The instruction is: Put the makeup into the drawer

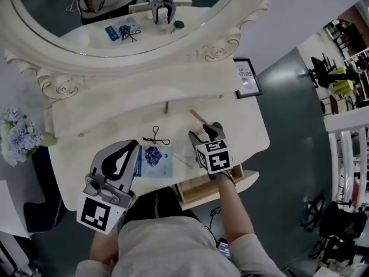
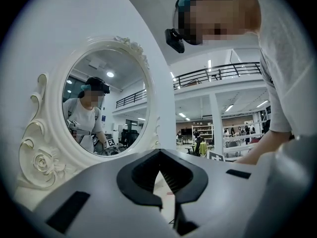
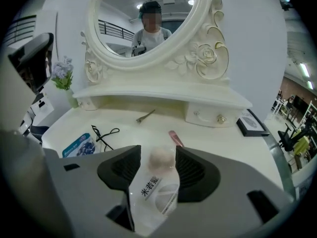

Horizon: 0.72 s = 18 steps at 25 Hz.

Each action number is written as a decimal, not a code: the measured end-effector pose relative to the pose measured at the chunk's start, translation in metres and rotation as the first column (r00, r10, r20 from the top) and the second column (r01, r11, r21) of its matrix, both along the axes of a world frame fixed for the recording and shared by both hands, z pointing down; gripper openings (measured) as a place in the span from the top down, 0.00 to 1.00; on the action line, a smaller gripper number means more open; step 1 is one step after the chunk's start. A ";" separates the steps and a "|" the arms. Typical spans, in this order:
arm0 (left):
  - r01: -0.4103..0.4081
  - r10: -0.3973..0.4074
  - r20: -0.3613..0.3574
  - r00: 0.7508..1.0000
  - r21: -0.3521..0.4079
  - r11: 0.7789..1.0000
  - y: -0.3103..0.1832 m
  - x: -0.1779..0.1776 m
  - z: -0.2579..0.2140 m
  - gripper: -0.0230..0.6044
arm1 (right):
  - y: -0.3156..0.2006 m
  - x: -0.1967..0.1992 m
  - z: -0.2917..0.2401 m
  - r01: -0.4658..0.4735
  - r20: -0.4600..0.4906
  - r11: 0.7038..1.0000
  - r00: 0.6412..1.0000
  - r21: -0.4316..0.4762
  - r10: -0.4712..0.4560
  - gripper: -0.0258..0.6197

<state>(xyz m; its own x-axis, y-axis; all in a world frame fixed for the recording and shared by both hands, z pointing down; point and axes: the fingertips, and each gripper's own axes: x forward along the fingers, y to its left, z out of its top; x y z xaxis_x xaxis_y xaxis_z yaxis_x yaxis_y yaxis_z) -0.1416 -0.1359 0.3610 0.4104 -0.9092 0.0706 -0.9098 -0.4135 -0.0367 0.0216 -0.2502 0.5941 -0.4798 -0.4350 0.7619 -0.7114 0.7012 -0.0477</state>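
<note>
A clear packet [image 3: 157, 185] with printed lettering and a pale round puff inside lies on the cream dressing table [image 1: 242, 126]. My right gripper [image 3: 161, 165] [image 1: 203, 135] points steeply down over it, open, with a jaw on either side of the puff and the pads not pressing it. A wooden drawer [image 1: 199, 190] stands pulled out under the table's front edge, below that hand. My left gripper [image 2: 159, 155] [image 1: 118, 159] is held level at the table's front left, shut with nothing in it.
On the tabletop lie a pink stick [image 3: 176, 137], a hair clip [image 3: 145, 115], a black looped tie [image 3: 105, 134] and a blue packet [image 3: 79, 145]. A framed picture [image 1: 247, 78] stands at the right. Flowers [image 1: 20, 134] sit at the left. The oval mirror [image 1: 132, 16] rises behind.
</note>
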 end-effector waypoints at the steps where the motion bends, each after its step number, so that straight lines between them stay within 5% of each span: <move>1: 0.001 -0.001 0.001 1.000 -0.002 1.000 0.000 -0.001 0.000 0.94 | 0.000 0.001 0.004 -0.006 -0.015 1.000 1.000 -0.004 0.006 0.63; 11: 0.003 -0.003 0.002 1.000 -0.020 1.000 0.002 -0.003 0.005 0.94 | 0.003 0.005 0.016 -0.007 -0.086 1.000 0.996 0.013 0.008 0.76; 18: 0.010 -0.009 0.015 1.000 -0.025 1.000 0.008 -0.005 0.004 0.94 | 0.008 0.008 0.008 -0.055 -0.034 0.998 0.998 0.028 0.056 0.87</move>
<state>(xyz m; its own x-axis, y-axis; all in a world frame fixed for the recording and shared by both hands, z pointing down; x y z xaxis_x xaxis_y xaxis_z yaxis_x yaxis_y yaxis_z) -0.1466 -0.1283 0.3651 0.4003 -0.9110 0.0994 -0.9131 -0.4057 -0.0400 0.0291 -0.2426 0.6025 -0.4281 -0.4809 0.7651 -0.7502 0.6612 -0.0042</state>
